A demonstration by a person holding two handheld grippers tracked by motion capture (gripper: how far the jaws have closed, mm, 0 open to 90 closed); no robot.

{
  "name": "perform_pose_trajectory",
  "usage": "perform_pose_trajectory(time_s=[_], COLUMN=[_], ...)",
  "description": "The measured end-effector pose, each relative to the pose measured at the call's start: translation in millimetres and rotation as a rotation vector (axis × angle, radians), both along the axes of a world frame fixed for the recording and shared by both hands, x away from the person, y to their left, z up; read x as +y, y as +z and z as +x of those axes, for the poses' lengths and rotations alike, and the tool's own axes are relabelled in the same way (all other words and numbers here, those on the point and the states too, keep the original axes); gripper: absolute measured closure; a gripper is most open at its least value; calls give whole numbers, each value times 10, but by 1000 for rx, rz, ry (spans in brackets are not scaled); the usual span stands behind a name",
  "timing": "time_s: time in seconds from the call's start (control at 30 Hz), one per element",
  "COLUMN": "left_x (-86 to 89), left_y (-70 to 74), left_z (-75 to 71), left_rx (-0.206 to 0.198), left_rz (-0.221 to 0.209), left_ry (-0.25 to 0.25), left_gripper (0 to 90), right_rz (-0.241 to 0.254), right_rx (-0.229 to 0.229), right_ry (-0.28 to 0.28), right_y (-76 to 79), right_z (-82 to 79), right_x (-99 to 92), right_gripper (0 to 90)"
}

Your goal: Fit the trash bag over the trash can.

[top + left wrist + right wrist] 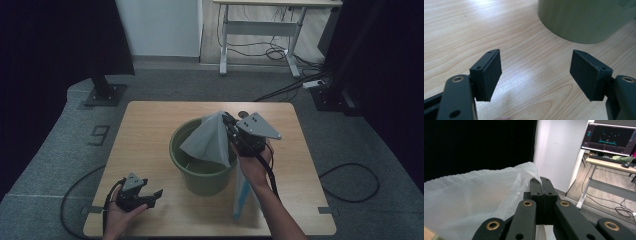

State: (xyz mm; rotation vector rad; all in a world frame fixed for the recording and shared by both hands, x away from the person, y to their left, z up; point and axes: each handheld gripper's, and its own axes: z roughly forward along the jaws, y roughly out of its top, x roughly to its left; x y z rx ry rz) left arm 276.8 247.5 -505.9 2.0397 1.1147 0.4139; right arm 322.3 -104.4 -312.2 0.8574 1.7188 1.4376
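Right gripper pinches 1 white plastic bag over 1 green bucket, table centre; left gripper wide, empty, near-left.

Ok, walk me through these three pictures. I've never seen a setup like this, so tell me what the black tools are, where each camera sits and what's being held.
No robot here: a person holds a handheld two-jaw gripper in each hand. The high view looks down from above the person's side of the wooden table. On it stands a green bucket, with a flat white and blue pack beside it. The other two pictures come from cameras riding on the grippers, looking along their black jaws. The left gripper hangs over bare table near the bucket, jaws apart, nothing between them. The right gripper is clamped on the edge of a thin white plastic bag, held up over the bucket's mouth.
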Motion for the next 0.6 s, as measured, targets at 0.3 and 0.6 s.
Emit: perform_pose_trajectory(time_s=[0.3,0.6], left_x=[3,2], left_y=[25,18], left_z=[-14,-12], left_rx=[-3,2], left_rz=[-9,-14], left_ry=[-1,-1], left_gripper=[254,254], right_rz=[-55,-50], right_rx=[10,30], right_ry=[-19,-16], right_y=[-279,-451], right_z=[-81,-157], right_x=[-49,-142], right_gripper=[886,886])
